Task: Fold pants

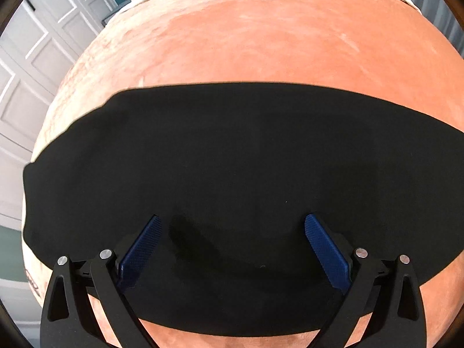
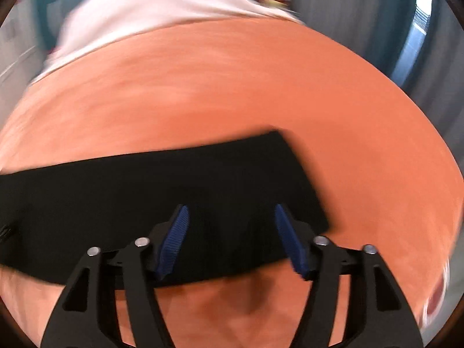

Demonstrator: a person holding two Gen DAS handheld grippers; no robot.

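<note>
Black pants (image 1: 232, 159) lie flat as a long band across an orange blanket (image 1: 261, 37). My left gripper (image 1: 232, 223) hangs just over the cloth near its near edge, blue pads wide apart and nothing between them. In the right wrist view the same pants (image 2: 145, 185) end in a squared corner at the right. My right gripper (image 2: 232, 211) stands open over that end, close to the near edge, with only flat cloth showing between its blue pads (image 2: 177, 237). This view is blurred.
The orange blanket covers a bed, with a white sheet (image 2: 145, 8) at its far end. White panelled cupboard doors (image 1: 34, 58) stand to the left. Grey curtains (image 2: 362, 5) hang at the far right. Bare blanket lies beyond and in front of the pants.
</note>
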